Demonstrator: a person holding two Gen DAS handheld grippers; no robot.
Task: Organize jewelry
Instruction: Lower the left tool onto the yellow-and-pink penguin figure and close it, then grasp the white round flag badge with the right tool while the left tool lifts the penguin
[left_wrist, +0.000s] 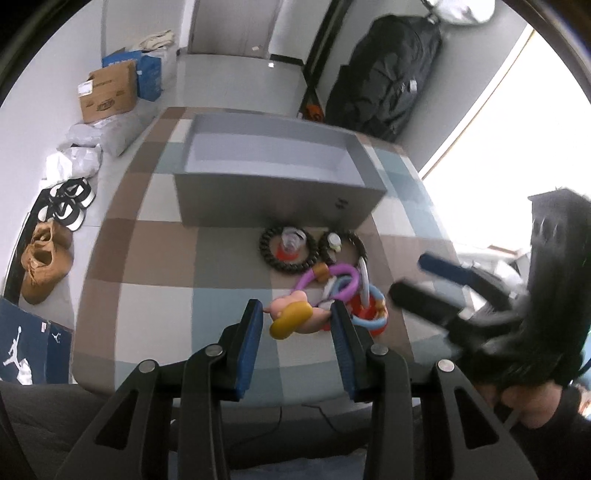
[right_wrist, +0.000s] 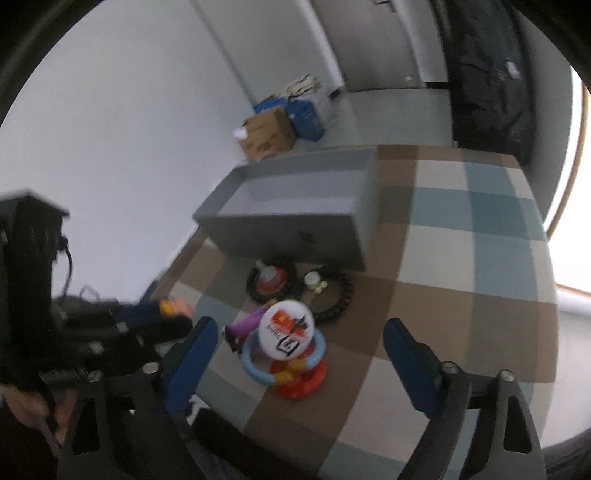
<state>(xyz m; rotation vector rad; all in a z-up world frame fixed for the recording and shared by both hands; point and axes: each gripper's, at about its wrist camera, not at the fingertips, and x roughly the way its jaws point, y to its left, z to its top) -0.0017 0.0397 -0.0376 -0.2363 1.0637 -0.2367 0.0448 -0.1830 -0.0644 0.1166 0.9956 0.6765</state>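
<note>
A heap of trinkets lies on the checkered tablecloth (left_wrist: 155, 254) in front of an open grey box (left_wrist: 280, 177). Two black braided bracelets (left_wrist: 288, 247) lie nearest the box, with a purple ring (left_wrist: 332, 275), a light blue ring (left_wrist: 373, 314) and a red piece. A pink and yellow toy figure (left_wrist: 291, 314) sits between the fingers of my open left gripper (left_wrist: 297, 310), untouched by the pads. My right gripper (right_wrist: 299, 338) is open above a white round badge (right_wrist: 286, 330) and the blue ring (right_wrist: 255, 363). The box (right_wrist: 295, 225) shows there too.
The table's near edge is close under both grippers. On the floor to the left lie shoes (left_wrist: 46, 258), sandals (left_wrist: 70, 201), bags and a cardboard box (left_wrist: 109, 92). A black backpack (left_wrist: 384, 74) hangs at the back right.
</note>
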